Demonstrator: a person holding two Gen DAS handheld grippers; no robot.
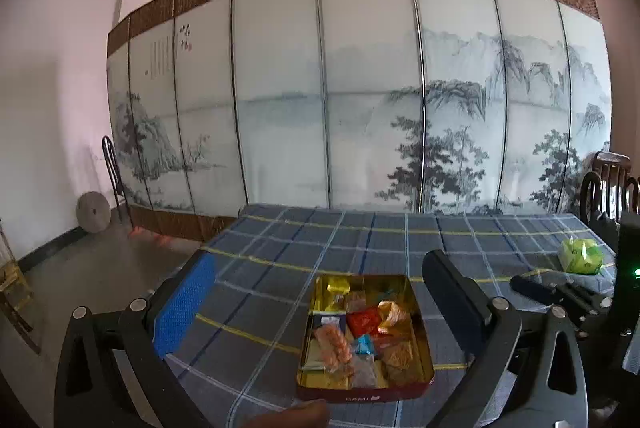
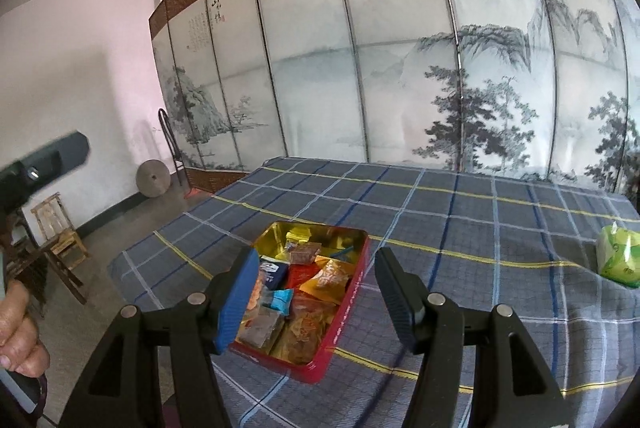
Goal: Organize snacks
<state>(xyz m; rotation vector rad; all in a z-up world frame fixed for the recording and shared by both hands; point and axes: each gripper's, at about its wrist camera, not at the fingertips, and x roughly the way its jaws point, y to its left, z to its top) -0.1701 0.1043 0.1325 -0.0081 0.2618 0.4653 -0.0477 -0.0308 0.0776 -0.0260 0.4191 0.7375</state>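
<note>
An open red tin (image 1: 352,397) with a gold inside lies on the plaid-covered table (image 1: 360,236), filled with several wrapped snacks, among them a red packet (image 1: 362,322) and an orange one (image 1: 390,312). My left gripper (image 1: 320,298) hangs above the tin's near side, open wide and holding nothing. In the right wrist view the tin (image 2: 344,312) sits low between the fingers of my right gripper (image 2: 318,298), which is open and clear of it. A green packet (image 1: 582,256) (image 2: 620,256) lies alone on the cloth to the right.
A painted folding screen (image 1: 360,88) stands behind the table. Dark wooden chairs (image 1: 608,184) are at the far right. A stone disc (image 1: 93,212) leans on the left wall, and a small wooden stool (image 2: 60,232) stands on the floor. A person's hand (image 2: 16,328) holds the left gripper's handle.
</note>
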